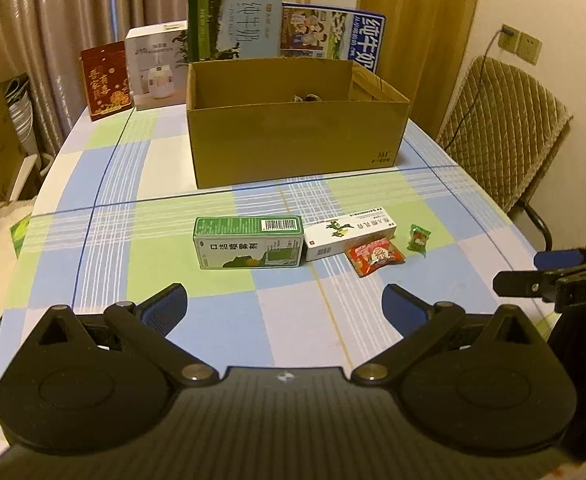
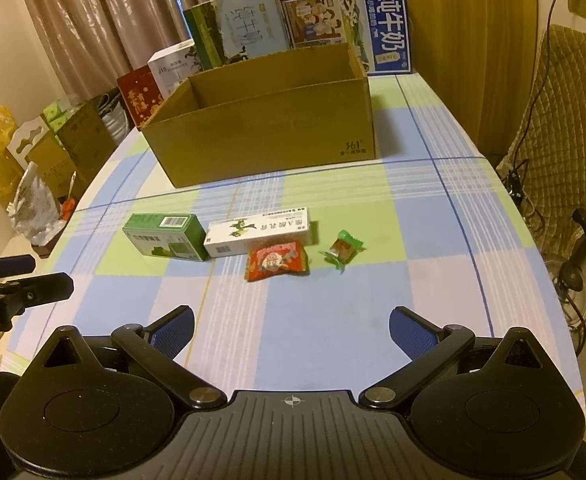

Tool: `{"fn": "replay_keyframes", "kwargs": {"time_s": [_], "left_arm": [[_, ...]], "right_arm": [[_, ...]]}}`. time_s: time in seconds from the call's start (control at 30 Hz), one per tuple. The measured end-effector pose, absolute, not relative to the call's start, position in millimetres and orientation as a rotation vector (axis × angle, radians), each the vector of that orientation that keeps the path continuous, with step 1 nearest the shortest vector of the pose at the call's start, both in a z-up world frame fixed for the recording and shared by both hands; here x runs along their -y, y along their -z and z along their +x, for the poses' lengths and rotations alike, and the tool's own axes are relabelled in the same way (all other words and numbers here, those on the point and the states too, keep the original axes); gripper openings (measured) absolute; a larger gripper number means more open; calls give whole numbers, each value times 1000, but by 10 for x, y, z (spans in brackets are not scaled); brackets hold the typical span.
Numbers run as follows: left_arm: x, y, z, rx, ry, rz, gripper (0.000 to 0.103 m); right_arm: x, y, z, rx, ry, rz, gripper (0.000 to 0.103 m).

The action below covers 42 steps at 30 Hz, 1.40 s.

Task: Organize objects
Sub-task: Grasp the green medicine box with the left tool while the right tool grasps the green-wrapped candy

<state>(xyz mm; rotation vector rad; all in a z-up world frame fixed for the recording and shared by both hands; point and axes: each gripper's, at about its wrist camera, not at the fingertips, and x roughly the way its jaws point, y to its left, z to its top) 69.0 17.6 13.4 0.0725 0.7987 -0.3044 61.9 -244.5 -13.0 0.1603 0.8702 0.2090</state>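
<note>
So both tongs are hanging back over the near edge of the checked tablecloth (image 1: 105,200), nothing picked up so far: the left gripper (image 1: 285,308) has its blue pads spread wide with nothing between them, and the right gripper (image 2: 291,328) is equally wide and empty. The stuff to tidy sits in a row at about 12 o'clock from each one: a green box (image 1: 249,243), touching it a white box (image 1: 349,236), a red snack packet (image 1: 375,257) tucked against the white box's near side, and a green-wrapped candy (image 1: 419,238) just off at 3 o'clock from the rest. The open cardboard box (image 1: 293,136) behind them looks like the obvious destination. If I were doing it, I'd take the green box with the left, closing across its short width, and let the right start on the candy, coming straight down since it's small and crinkly. Hard to make out: something dark sits low inside the cardboard box, mostly hidden by its front wall, and the right wrist view shows none of the box floor. The print on the small items is too blurry to read.
</note>
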Motion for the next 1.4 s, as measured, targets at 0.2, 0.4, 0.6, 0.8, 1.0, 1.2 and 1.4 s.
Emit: {"fn": "replay_keyframes", "kwargs": {"time_s": [0.2,0.4,0.6,0.8,1.0,1.2,1.4], "left_arm": [[-128,-19,856,-809,347,156,100],[-114,56,1025,-807,382,234,97],[-101,150,1236,-806,422,316,91],[-63,239,1439,-803,472,385,87],[-28,340,1641,-795,505,468,80],[48,496,1918,-825,551,569,72],[173,681,2176,-890,635,671,62]], "right_arm": [[2432,183,684,-875,-215,142,101],[2418,246,812,-878,-218,109,101],[2404,343,968,-891,-224,97,101],[2300,450,1101,-906,-260,76,95],[2216,589,1244,-936,-282,70,85],[2184,707,1328,-957,-286,66,85],[2199,783,1406,-971,-274,65,85]]}}
